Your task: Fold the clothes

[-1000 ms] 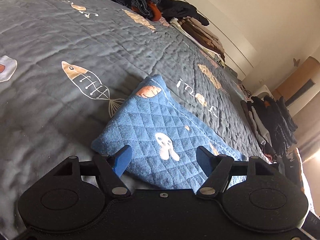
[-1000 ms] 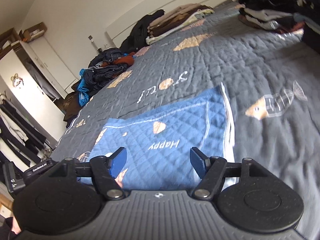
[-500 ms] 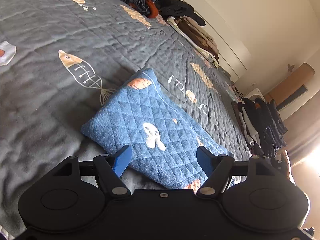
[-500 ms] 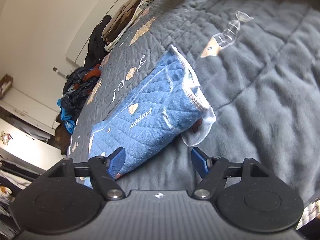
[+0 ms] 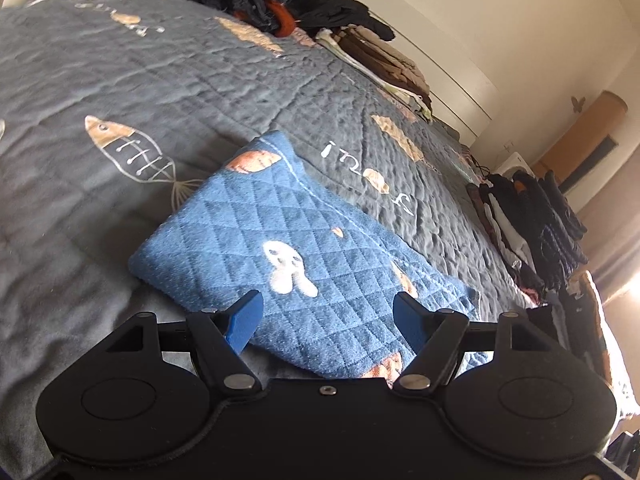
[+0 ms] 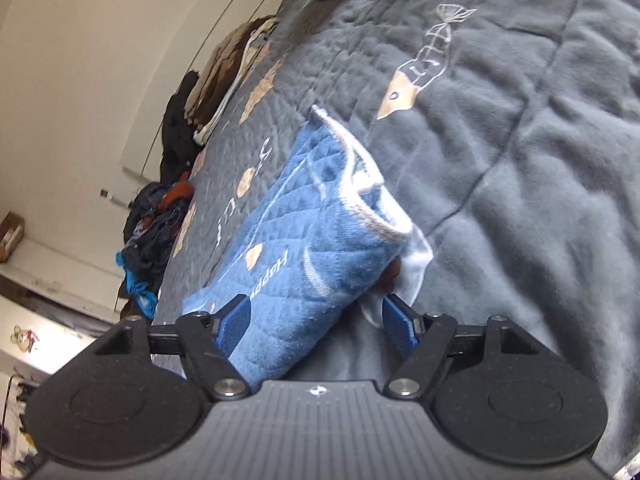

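Grey quilted bed cover (image 5: 100,72) with fish motifs, carrying one folded blue quilted garment (image 5: 288,248) at its middle; left hand-held gripper (image 5: 328,316) over the garment's near edge, jaws spread, empty; right hand-held gripper (image 6: 316,320) likewise spread, straddling the garment's end.

A grey quilted bedspread (image 5: 120,80) printed with fish skeletons and lettering covers the bed. Behind it runs a plain cream wall (image 5: 500,12). Bright light (image 5: 628,292) glares in low at the right edge of the left wrist view, beside an orange-brown panel (image 5: 580,128). In the right wrist view, a cardboard box (image 6: 10,236) sits on a white cupboard (image 6: 48,280) by the wall.
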Action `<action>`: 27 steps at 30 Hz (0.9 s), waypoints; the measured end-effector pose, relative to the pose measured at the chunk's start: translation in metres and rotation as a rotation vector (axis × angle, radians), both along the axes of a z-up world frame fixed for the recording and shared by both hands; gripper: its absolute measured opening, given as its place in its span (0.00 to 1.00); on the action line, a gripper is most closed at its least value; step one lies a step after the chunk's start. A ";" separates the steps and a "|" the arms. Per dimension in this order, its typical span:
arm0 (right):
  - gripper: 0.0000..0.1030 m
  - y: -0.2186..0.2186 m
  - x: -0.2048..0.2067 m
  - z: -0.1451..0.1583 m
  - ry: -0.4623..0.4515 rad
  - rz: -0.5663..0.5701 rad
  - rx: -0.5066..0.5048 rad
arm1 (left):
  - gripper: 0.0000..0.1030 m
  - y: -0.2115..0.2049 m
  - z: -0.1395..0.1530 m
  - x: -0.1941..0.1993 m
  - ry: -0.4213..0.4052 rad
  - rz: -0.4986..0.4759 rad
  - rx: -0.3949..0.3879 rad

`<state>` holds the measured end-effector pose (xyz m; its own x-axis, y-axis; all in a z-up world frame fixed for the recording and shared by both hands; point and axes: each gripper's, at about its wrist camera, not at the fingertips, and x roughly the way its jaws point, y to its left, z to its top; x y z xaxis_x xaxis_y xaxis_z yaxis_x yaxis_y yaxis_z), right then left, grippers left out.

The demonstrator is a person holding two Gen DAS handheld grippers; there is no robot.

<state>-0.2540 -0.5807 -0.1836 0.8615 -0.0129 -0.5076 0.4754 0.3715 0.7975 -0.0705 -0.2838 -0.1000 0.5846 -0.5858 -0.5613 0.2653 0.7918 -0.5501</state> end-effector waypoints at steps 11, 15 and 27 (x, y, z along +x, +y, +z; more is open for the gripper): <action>0.69 -0.012 0.005 -0.005 0.015 -0.040 -0.032 | 0.69 0.013 0.002 -0.015 -0.004 0.040 -0.028; 0.69 -0.020 0.015 -0.010 0.007 -0.032 -0.031 | 0.69 0.022 0.002 -0.019 0.001 0.070 -0.041; 0.50 -0.021 0.026 0.005 0.172 0.100 -0.247 | 0.69 0.041 0.001 -0.033 0.001 0.138 -0.059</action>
<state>-0.2281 -0.6019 -0.1781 0.7663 -0.0733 -0.6383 0.5470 0.5957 0.5882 -0.1039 -0.2431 -0.0986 0.6615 -0.5320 -0.5285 0.1557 0.7868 -0.5972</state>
